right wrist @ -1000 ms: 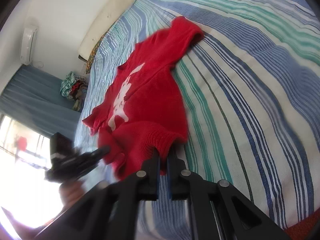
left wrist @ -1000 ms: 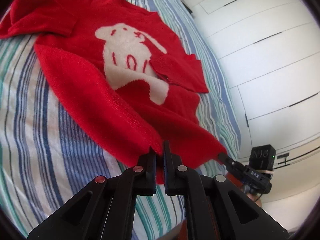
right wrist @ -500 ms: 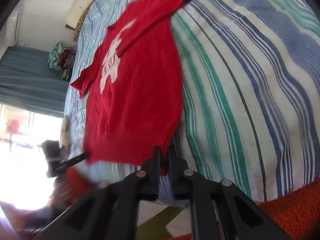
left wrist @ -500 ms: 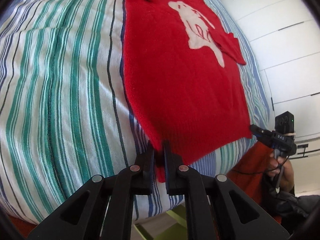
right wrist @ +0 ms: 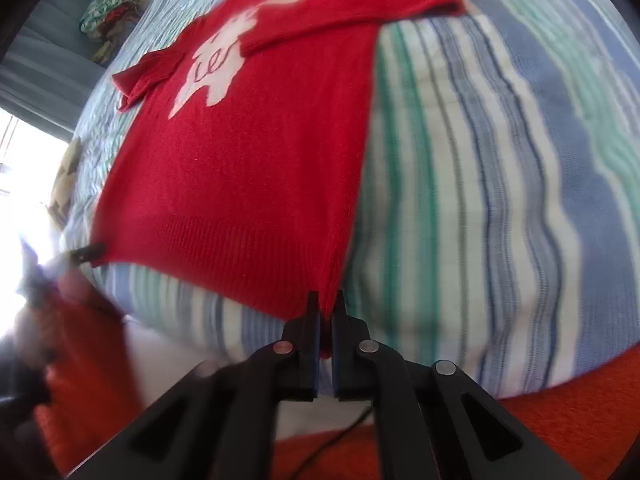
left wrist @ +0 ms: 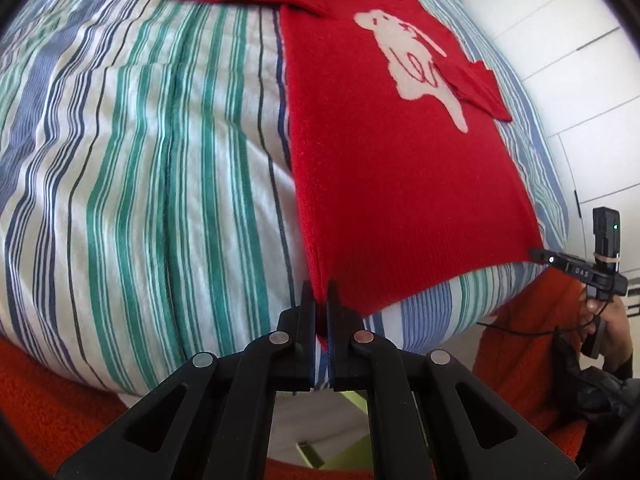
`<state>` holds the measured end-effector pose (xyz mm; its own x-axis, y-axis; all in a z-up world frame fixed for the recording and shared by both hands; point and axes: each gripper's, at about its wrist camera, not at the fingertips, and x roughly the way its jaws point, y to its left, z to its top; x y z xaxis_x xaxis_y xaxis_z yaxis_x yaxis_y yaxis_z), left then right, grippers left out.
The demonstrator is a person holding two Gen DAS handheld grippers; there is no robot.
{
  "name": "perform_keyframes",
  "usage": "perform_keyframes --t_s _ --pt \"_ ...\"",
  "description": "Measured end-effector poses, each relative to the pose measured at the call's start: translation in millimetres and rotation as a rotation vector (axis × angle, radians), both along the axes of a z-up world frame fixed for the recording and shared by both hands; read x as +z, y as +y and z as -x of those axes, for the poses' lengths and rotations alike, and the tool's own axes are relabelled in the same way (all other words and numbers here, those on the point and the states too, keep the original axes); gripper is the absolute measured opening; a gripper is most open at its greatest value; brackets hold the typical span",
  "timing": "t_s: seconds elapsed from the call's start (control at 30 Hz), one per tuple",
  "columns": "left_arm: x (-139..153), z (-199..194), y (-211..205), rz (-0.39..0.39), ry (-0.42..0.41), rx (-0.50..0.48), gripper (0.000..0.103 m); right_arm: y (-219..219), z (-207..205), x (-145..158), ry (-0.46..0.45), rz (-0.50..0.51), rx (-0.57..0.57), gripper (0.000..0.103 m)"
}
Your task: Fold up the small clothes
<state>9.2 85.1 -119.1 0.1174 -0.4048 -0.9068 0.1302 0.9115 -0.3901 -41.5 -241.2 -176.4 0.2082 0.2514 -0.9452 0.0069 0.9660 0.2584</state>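
A small red sweater [left wrist: 384,152] with a white animal figure lies stretched flat on a striped bed, its hem at the bed's near edge. My left gripper [left wrist: 319,294] is shut on the hem's left corner. My right gripper [right wrist: 327,306] is shut on the hem's right corner; it also shows in the left wrist view [left wrist: 538,254] at the far corner. The sweater [right wrist: 248,168] fills the middle of the right wrist view, sleeves lying across its upper part. The left gripper [right wrist: 86,254] shows blurred at the hem's other end.
The bed cover [left wrist: 140,184] has blue, green and white stripes. An orange rug [left wrist: 52,412] lies on the floor below the bed edge. White cupboard doors [left wrist: 580,80] stand to the right. A pile of clothes [right wrist: 110,12] sits beyond the bed by a curtain.
Both grippers have pulled the hem toward the bed's near edge and downward. The sweater went from bunched and lifted to stretched flat on the cover.
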Motion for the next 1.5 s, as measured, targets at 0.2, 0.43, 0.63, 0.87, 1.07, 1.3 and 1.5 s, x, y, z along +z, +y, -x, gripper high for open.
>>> perform_keyframes --t_s 0.2,0.43,0.63,0.87,1.07,1.3,1.5 --pt "-17.5 5.3 -0.2 -0.081 0.027 0.012 0.001 3.3 8.5 -10.8 0.057 0.045 -0.015 0.003" --pt "-38.2 -2.8 -5.5 -0.167 0.019 0.013 0.006 5.0 -9.6 -40.5 0.096 0.058 -0.061 0.003" --pt "-38.6 0.0 6.0 -0.129 0.039 0.078 0.007 6.0 -10.7 -38.8 0.084 0.075 -0.073 0.003" --pt "-32.1 12.2 32.8 -0.076 0.029 0.09 0.008 3.1 -10.5 -37.0 0.095 0.071 -0.116 0.004" --pt "-35.2 14.1 30.1 -0.072 0.032 0.103 0.009 11.4 -8.6 -34.6 0.069 0.084 -0.125 0.006" --pt "-35.7 12.7 25.8 -0.076 0.027 0.099 0.009 15.3 -6.5 -33.8 0.072 0.079 -0.131 0.008" --pt "-35.6 7.8 10.8 -0.093 0.024 0.09 0.009 7.6 -6.6 -36.7 0.075 0.065 -0.137 0.008"
